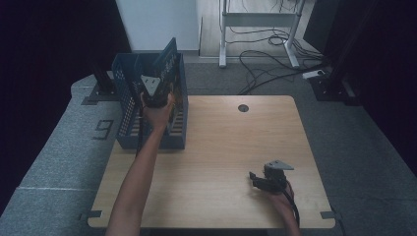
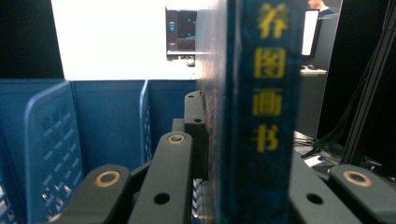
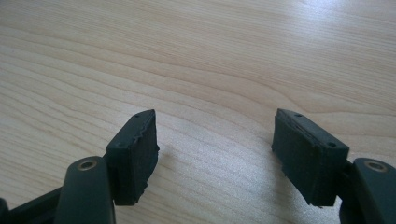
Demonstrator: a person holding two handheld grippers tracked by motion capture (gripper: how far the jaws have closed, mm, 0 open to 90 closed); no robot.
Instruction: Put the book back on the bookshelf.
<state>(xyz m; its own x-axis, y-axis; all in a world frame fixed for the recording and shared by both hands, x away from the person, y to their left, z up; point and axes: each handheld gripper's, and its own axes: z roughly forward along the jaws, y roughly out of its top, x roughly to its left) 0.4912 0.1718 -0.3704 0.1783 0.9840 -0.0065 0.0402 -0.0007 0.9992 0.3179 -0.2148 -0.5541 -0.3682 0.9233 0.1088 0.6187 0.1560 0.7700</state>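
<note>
A dark blue book [image 1: 167, 63] with yellow characters down its spine [image 2: 261, 116] stands upright and tilted above the blue slotted basket [image 1: 127, 101]. My left gripper [image 1: 162, 83] is shut on its lower part, and one black finger [image 2: 194, 126] presses flat against the cover. Blue divider walls [image 2: 51, 140] of the basket rise to the left of the book. My right gripper [image 1: 255, 180] rests low over the wooden table [image 1: 221, 142] at the near right, open, with bare wood between its pads [image 3: 135, 149].
The basket sits on the table's far left corner. A round cable hole [image 1: 243, 108] lies near the far edge. Behind the table are a desk frame [image 1: 258, 29] and loose cables [image 1: 265, 69] on the floor.
</note>
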